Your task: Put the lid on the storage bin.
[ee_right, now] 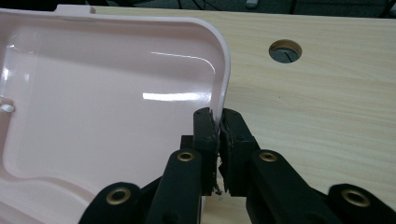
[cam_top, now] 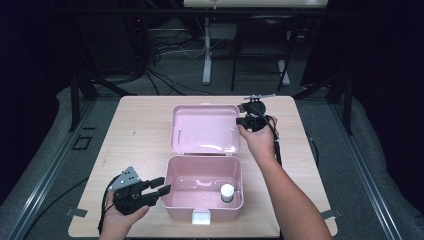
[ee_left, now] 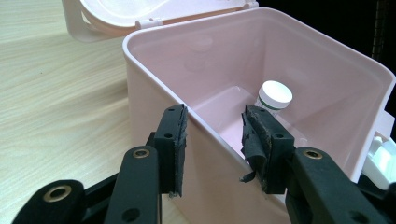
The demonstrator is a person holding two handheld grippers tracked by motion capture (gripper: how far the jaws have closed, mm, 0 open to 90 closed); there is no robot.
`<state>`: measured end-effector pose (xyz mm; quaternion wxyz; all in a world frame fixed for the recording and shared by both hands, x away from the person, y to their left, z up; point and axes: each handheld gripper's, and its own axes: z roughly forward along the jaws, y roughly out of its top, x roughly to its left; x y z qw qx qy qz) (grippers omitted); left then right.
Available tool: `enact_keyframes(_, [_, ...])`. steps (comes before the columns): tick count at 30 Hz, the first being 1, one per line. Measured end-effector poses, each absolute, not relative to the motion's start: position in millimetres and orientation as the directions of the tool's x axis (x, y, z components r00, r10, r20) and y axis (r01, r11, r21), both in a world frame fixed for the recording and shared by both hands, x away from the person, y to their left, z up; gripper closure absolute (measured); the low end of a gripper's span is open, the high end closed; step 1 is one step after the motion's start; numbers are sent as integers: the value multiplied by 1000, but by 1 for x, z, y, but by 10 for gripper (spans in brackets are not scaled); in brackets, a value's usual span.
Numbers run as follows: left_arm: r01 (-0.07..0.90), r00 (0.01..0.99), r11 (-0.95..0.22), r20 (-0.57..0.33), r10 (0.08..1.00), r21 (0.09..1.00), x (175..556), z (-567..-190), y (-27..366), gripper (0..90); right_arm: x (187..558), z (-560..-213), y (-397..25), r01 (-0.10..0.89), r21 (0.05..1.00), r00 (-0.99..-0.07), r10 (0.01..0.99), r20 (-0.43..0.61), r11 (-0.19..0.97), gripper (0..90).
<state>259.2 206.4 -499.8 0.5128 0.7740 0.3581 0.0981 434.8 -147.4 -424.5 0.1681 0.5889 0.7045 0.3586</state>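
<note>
Jaws of our right gripper are clamped on the side rim of the pink lid, which lies open and flat. Our left gripper has its jaws apart, straddling the near wall of the pink box; beyond them a white-capped bottle stands inside.

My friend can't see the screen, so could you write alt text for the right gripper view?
Two black tongs are shut on the thin right edge of an open pink lid, whose glossy inside faces up. Beyond the lid lies a light wooden table with a round hole near its far edge.
</note>
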Motion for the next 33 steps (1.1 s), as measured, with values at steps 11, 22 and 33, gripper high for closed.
enact_keyframes(11, [452,729,-222,-213,651,864,260,-500,208,600,426,-417,-149,678,733,-272,944,188,49,864])
enact_keyframes(22, [456,724,-215,-220,653,864,260,-500,207,597,411,-405,-151,641,766,-299,936,186,53,870])
enact_keyframes(33, [455,721,-212,-219,657,865,261,-500,207,596,390,-395,-153,580,810,-341,929,147,84,872])
